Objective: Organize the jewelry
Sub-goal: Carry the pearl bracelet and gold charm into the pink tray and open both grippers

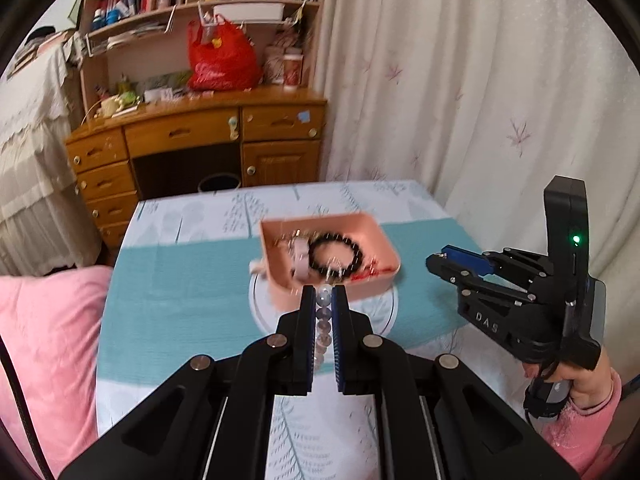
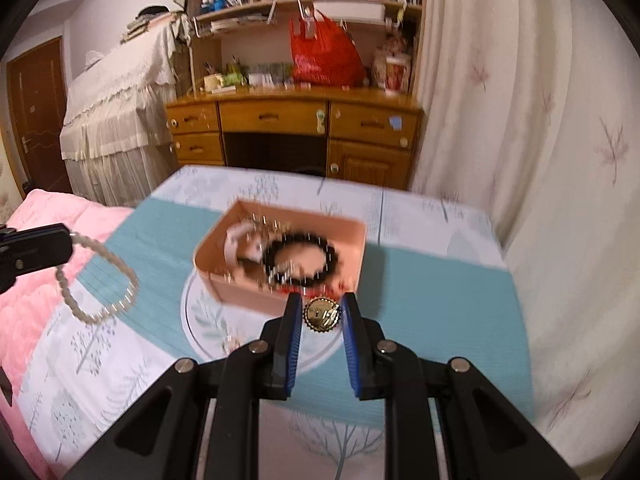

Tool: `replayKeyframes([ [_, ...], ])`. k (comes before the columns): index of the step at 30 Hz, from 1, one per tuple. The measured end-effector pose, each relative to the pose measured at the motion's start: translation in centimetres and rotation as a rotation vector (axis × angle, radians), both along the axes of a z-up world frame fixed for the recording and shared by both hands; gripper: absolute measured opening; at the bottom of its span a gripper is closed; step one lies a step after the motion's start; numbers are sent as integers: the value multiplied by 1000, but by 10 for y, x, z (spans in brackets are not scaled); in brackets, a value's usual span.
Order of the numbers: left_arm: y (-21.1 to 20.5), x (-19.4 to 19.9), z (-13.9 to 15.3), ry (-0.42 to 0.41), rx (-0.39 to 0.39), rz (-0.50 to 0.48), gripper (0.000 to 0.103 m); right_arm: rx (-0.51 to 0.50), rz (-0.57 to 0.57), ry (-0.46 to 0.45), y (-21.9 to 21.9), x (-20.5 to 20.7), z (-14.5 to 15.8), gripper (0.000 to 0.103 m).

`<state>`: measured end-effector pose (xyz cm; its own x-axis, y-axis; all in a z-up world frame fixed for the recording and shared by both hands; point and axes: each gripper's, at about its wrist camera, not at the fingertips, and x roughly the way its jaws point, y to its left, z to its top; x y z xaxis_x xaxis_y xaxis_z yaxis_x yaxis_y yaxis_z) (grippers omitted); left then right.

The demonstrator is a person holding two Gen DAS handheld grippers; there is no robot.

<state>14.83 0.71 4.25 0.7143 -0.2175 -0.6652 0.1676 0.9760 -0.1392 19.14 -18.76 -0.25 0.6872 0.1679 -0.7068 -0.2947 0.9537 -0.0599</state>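
Left gripper (image 1: pixel 325 294) pinching one pale bead bracelet (image 2: pixel 96 276), right gripper (image 2: pixel 321 304) pinching one gold brooch (image 2: pixel 321 315), both near one pink tray (image 1: pixel 372 236) holding one black bead bracelet (image 1: pixel 336 256).

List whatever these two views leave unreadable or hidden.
- Small pieces in the pink tray: motion blur in both views; only the black bead bracelet reads clearly.
- Gold round piece between the right gripper fingers: its face is blurred in the right wrist view.
- Pale bead bracelet held by the left gripper: mostly hidden by the fingers in the left wrist view.
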Motion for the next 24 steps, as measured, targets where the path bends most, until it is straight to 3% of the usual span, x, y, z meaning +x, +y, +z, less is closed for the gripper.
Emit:
replayKeyframes([
  [9, -15, 55, 11, -46, -13, -17, 5, 10, 51, -38, 13, 25, 18, 20],
  [18, -18, 115, -7, -23, -45, -21, 5, 25, 71, 24, 23, 63, -5, 20],
  [24, -14, 146, -33, 39, -129, -8, 8, 46, 69, 97, 23, 82, -26, 20],
])
